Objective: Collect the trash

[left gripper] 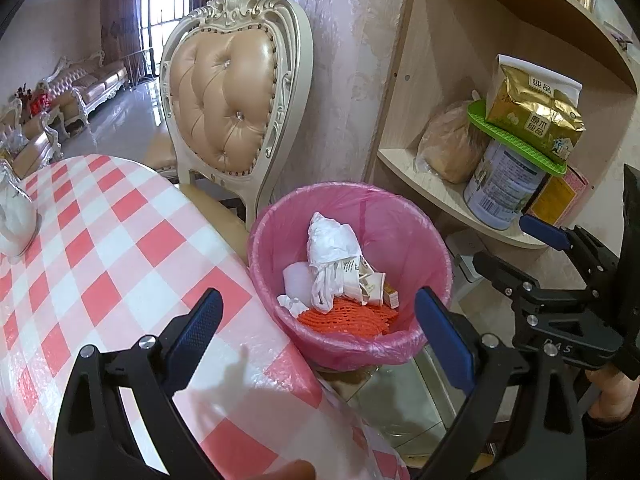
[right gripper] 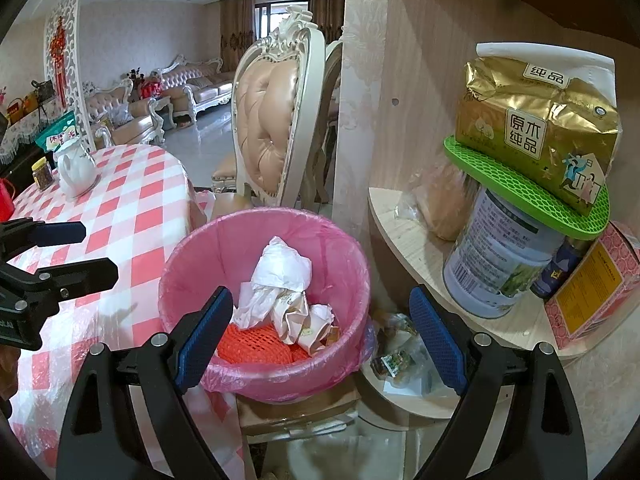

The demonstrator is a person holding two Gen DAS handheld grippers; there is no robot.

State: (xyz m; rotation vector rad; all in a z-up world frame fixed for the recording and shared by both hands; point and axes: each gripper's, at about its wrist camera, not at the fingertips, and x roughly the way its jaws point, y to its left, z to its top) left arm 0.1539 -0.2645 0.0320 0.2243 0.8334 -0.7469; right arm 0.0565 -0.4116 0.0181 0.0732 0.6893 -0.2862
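Both my grippers hang wide open and empty: left gripper [left gripper: 320, 332] over the table edge, right gripper [right gripper: 322, 338] above the bin [right gripper: 348, 248]. Pink-lined bin sits between checked table [left gripper: 100, 248] and shelf [right gripper: 404, 236], holding crumpled white paper [right gripper: 282, 266], orange netting [right gripper: 252, 344] and wrappers [right gripper: 304, 326].

pink-lined bin [left gripper: 400, 216] of crumpled trash [left gripper: 334, 252] beyond wide-spread left tongs [left gripper: 320, 332], beside checked table [left gripper: 120, 240]
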